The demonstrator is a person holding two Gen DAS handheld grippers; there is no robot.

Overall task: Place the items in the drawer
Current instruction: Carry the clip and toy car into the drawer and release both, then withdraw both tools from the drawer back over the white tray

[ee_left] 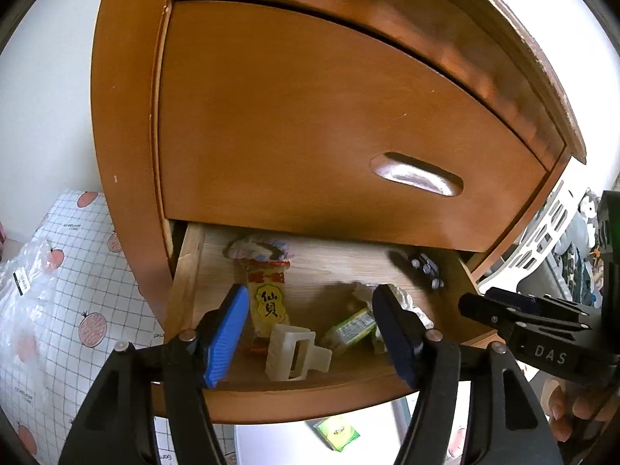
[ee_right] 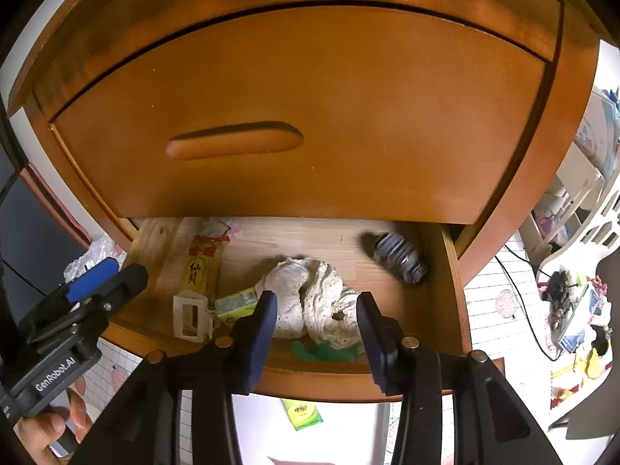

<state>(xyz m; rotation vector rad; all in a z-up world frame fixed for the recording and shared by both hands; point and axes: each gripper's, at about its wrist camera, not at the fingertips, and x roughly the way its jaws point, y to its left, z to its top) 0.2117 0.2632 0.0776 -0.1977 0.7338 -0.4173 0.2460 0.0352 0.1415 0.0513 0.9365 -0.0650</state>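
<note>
- Wooden nightstand, lower drawer (ee_left: pixel 298 387) pulled out; upper drawer (ee_left: pixel 310 124) is closed, oval recessed handle (ee_left: pixel 416 174) on its front.
- Left gripper (ee_left: pixel 310 333) hangs over the front left of the open drawer, jaws spread, nothing between the pads.
- Blue pad (ee_left: pixel 228 337) on one left finger, darker pad on the other; both clear of the items below.
- Right gripper (ee_right: pixel 317 329) hangs over the front centre-right of the drawer, jaws parted, pads flanking the white lace cloth (ee_right: pixel 314 302) but not pressing it as far as I can see.
- White hair claw clip (ee_left: pixel 294 352) lies on the drawer floor near the front edge, under the left gripper.
- Yellow snack packet (ee_left: pixel 265 290) with red trim lies lengthwise just behind the clip.
- Small green carton (ee_left: pixel 350 329) sits next to the clip, between it and the cloth.
- Green plastic piece (ee_right: pixel 325 350) pokes out from under the cloth at the front edge; can't tell what it is.
- Dark ridged object (ee_right: pixel 397 257) in the back right corner, blurred, can't identify.
- Another green packet (ee_right: pixel 302 412) lies on the floor below the drawer front.
- A hand (ee_right: pixel 50 426) grips the left tool's handle, seen from the right wrist view.
</note>
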